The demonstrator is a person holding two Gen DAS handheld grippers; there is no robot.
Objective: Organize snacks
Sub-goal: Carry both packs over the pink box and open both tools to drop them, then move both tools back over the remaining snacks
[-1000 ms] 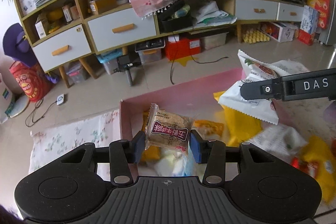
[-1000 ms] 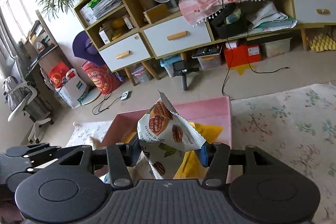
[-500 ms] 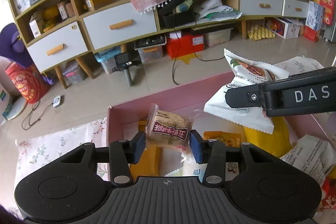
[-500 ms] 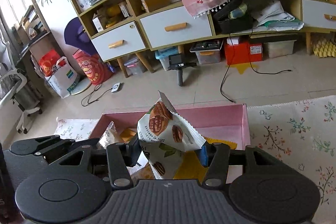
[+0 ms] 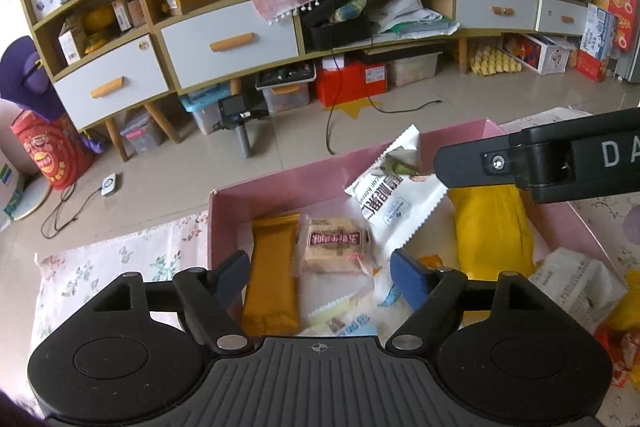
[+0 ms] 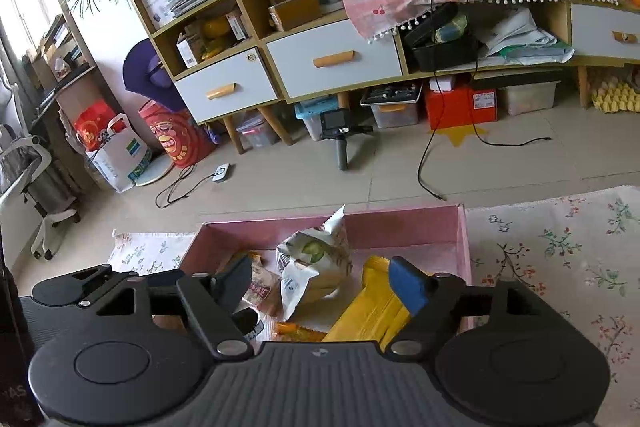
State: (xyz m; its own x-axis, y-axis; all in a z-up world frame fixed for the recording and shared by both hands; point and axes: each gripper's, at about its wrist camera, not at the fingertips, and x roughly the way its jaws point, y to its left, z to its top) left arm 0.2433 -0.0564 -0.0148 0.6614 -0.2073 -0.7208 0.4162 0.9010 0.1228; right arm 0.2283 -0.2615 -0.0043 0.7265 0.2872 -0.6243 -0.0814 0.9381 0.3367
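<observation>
Floral cloth surrounds the pink box (image 5: 224, 215). Only the left view shows the brown cake packet (image 5: 336, 245) flat inside, its long axis crosswise, beside the orange bar (image 5: 272, 267). Both the left gripper (image 5: 320, 273) and the right gripper (image 6: 324, 277) have just spread their jaws, releasing it and the white bag (image 6: 316, 263).

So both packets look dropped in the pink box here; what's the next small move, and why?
Probably lift both grippers clear of the pink box. The left gripper has just been opening, and the brown cake packet lies in the box, free of its fingers. The right gripper has just been opening too, leaving the white cookie bag resting inside. More snacks lie on the floral cloth to fetch.
</observation>
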